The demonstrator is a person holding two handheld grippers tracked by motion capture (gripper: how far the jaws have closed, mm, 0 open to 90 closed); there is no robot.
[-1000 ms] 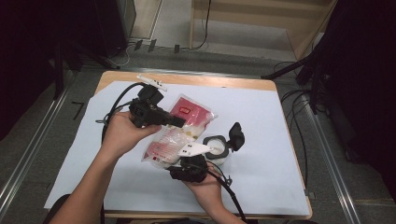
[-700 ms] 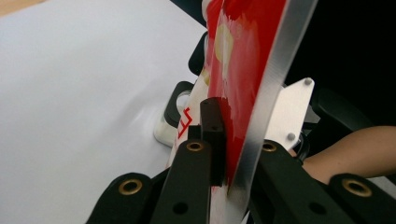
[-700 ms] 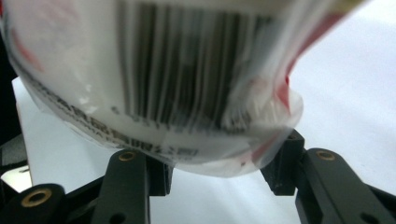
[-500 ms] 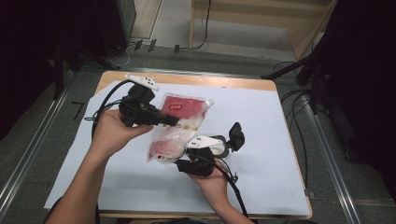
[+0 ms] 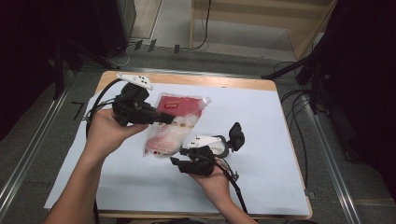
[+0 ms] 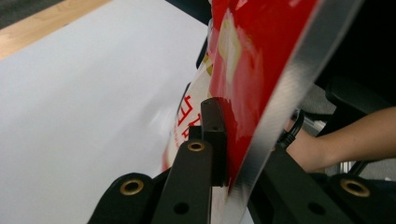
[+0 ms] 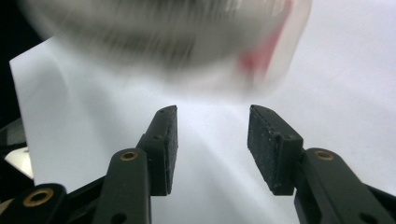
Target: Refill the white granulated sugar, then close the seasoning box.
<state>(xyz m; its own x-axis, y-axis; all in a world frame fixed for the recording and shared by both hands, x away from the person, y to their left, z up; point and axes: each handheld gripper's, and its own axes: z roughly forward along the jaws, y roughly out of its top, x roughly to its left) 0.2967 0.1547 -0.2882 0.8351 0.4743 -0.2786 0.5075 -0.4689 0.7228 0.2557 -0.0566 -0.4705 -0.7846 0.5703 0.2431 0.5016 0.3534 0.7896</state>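
I had the left tongs (image 5: 161, 117) clamped on the red-and-clear pouch (image 5: 175, 126), holding it tilted just left of centre in the high view, its lower end near the white tabletop (image 5: 261, 121). The right tongs (image 7: 212, 149) stood half open and empty just under the pouch's bottom corner. I judged the grip thin; the heavy, sagging pouch could slip free or swing away from the right tongs.

White sheet (image 5: 261, 130) spreading under and past the fingers, wooden table edge (image 5: 205, 80) beyond them, metal rails (image 5: 28, 144) off to both sides, cables (image 5: 299, 100) trailing outward
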